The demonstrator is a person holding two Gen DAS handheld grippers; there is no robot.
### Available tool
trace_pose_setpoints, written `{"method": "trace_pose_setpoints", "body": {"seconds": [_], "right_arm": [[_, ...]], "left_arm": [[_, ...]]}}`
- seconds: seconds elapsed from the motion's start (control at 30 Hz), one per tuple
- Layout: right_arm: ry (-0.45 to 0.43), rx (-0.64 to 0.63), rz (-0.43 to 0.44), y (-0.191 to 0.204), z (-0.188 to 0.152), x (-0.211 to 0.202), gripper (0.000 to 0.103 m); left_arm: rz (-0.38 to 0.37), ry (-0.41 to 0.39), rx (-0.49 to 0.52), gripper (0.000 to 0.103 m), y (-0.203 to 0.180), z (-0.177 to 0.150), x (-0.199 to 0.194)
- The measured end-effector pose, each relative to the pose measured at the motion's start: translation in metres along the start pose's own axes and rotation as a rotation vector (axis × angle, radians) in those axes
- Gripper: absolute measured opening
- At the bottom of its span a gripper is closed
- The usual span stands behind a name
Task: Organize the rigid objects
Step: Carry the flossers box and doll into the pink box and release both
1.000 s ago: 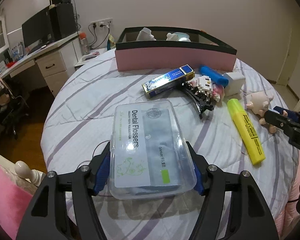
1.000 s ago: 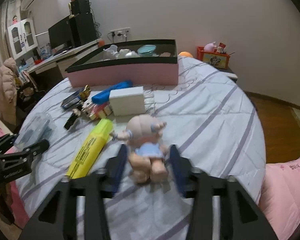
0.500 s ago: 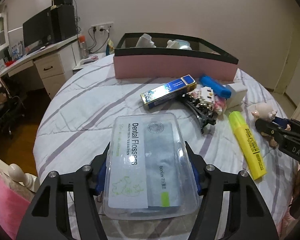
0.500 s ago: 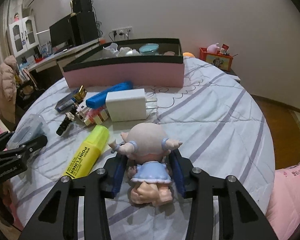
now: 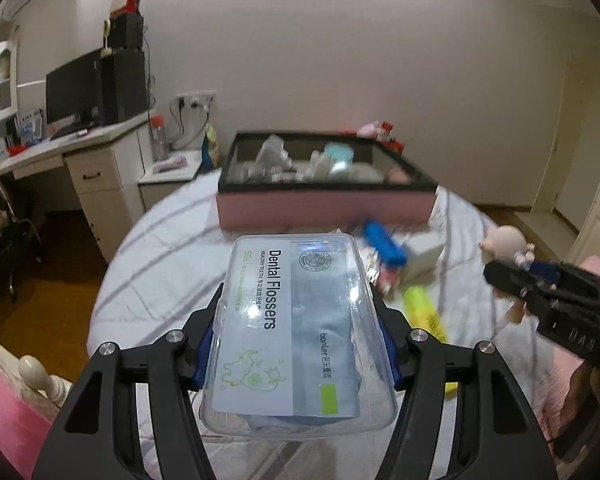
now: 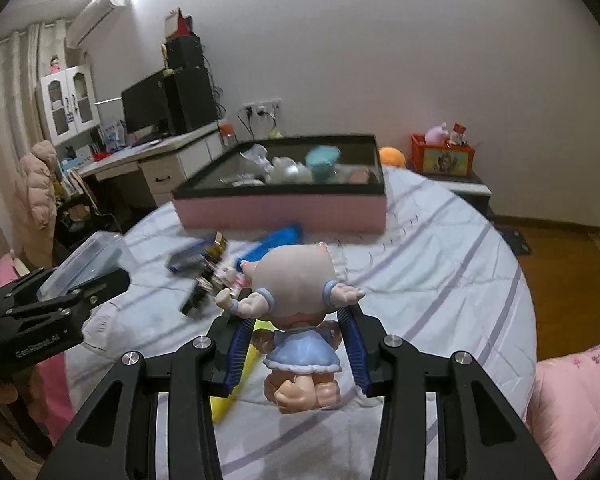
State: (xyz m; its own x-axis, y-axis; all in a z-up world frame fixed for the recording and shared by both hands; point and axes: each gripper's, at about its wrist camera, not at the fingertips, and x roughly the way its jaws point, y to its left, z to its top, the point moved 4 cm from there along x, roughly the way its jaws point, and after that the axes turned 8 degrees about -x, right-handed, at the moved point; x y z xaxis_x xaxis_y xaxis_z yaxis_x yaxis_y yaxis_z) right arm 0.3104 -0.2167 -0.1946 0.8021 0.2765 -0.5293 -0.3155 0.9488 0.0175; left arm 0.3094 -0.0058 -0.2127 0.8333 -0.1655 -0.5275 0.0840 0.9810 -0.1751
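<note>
Both loads now lifted clear of the bed (image 6: 440,280), where a second ago both were low on the striped cover. Left gripper (image 5: 296,344) clamped on the clear dental flossers box (image 5: 298,320), held in air before the pink box (image 5: 324,210). Right gripper (image 6: 296,344) clamped on the small doll (image 6: 300,300) (blue dress, held at the waist). Probably next: carrying both forward into the pink box. Yellow highlighter (image 5: 424,312) and other small items left on the bed.
</note>
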Motion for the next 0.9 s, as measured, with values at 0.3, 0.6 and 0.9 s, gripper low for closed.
{"method": "trace_pose_setpoints", "body": {"seconds": [0.3,0.6,0.9], "right_arm": [[-0.172,-0.039,0.0,0.028,0.046,-0.047,0.043],[-0.253,-0.064,-0.014,0.039,0.074,-0.064,0.043],[-0.277,-0.092,-0.03,0.04,0.098,-0.051,0.043]], "left_arm": [[-0.033,-0.168,0.038,0.063,-0.031,0.042,-0.05],[-0.04,-0.253,0.034,0.063,-0.039,0.064,-0.075],[-0.002,-0.295,0.061,0.064,-0.037,0.087,-0.061]]}}
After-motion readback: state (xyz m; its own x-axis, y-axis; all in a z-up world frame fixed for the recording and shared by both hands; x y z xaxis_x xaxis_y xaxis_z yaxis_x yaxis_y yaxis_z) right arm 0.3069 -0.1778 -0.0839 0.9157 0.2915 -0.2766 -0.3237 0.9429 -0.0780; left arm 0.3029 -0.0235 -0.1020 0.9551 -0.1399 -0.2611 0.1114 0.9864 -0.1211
